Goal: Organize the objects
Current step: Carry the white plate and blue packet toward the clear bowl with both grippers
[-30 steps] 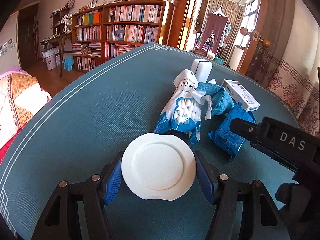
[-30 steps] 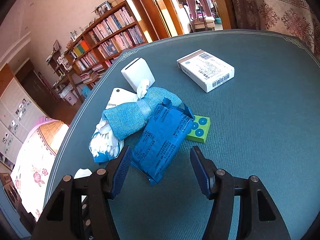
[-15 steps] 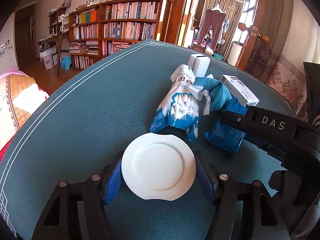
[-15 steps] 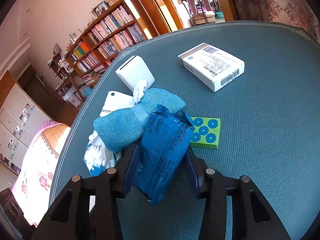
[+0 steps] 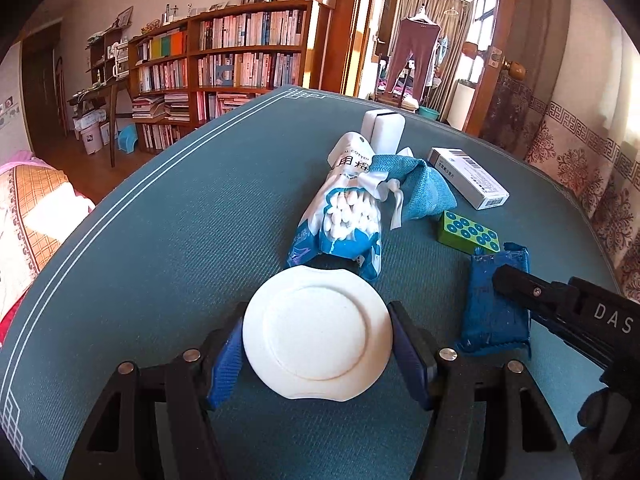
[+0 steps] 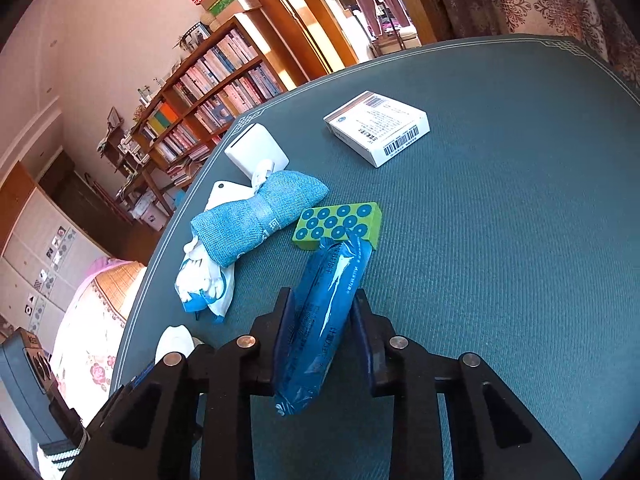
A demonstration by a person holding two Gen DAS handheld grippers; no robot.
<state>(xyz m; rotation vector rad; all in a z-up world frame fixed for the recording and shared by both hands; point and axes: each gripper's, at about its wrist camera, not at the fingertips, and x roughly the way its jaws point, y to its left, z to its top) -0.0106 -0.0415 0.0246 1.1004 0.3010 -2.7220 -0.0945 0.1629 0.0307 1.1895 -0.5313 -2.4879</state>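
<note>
My left gripper (image 5: 316, 320) is shut on a white round dish (image 5: 320, 344), its blue pads against the rim, low over the teal table (image 5: 160, 240). The jaws of my right gripper (image 6: 323, 296) are closing, and both pads press the sides of a blue plastic packet (image 6: 332, 264). In the left wrist view that blue packet (image 5: 492, 312) sits at the right under a black finger. The packet's far end overlaps a green box with blue dots (image 6: 340, 224).
A bag of cotton swabs (image 5: 344, 216) lies beyond the dish with a teal cloth bundle (image 5: 420, 188) on it. Behind stand a small white box (image 5: 384, 128) and a white carton with a barcode (image 5: 468, 178). A bookshelf and doorway are beyond the table.
The right gripper's jaws went from wide apart to pressed on the blue packet and drew it away from the cloth bundle, uncovering the green box. The left gripper and dish stayed put.
</note>
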